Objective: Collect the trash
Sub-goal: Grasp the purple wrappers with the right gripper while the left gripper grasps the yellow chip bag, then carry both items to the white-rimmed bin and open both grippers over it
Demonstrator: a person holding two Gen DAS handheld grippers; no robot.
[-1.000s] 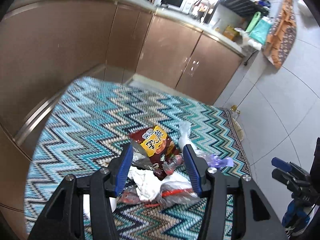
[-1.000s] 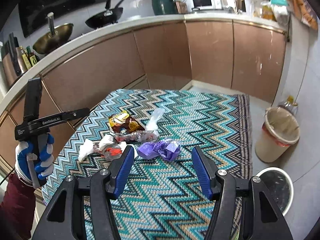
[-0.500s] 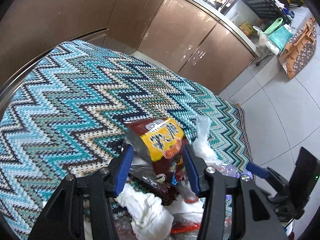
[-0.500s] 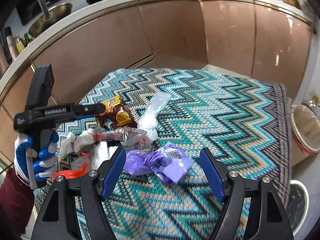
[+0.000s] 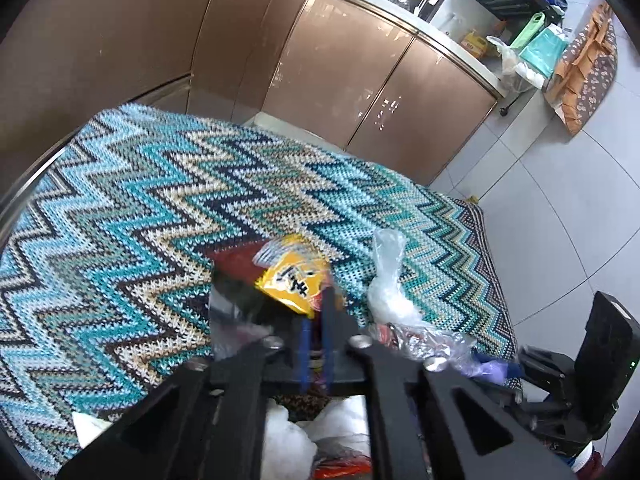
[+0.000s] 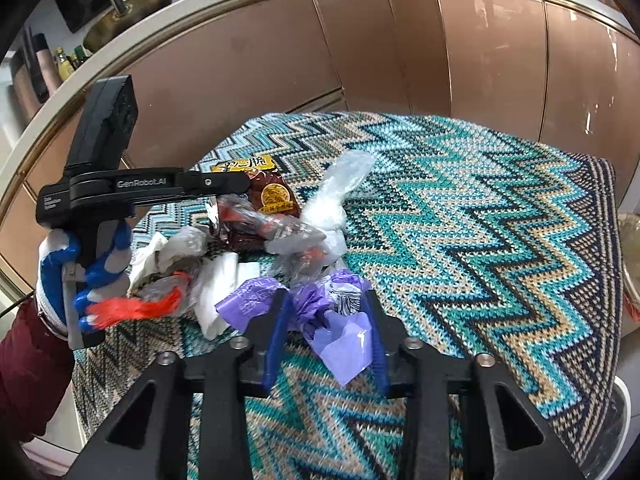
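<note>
You are at the first pickup, and nothing has reached a bin yet. Take the zigzag rug (image 6: 460, 208) as your landmark; all the trash lies in one heap on its near-left part.

At the left of the heap, your left gripper (image 5: 314, 316) has its jaws nearly together, pinching the red and yellow snack bag (image 5: 292, 280) at its lower edge; the bag stands up off the rug beyond the fingertips. Under that gripper lie white tissue (image 6: 218, 284) and a red scrap (image 6: 136, 306), untouched. Further right on the rug, a clear plastic bag (image 6: 340, 192) and a crinkled clear wrapper (image 6: 280, 232) also wait.

At the right edge of the heap, your right gripper (image 6: 326, 312) is closing on the crumpled purple wrapper (image 6: 340, 332); in the right wrist view the blue pads flank it with some gap showing, though the jaws probably already pinch it. Off the rug's far right edge a bin rim (image 6: 630, 256) shows.

A second ago both grippers hovered wide open above the heap; since then both have dropped to it and each has closed around one piece.

Left to do: lift both pieces, carry them to the bin, then return for the tissue, red scrap and plastics.
</note>
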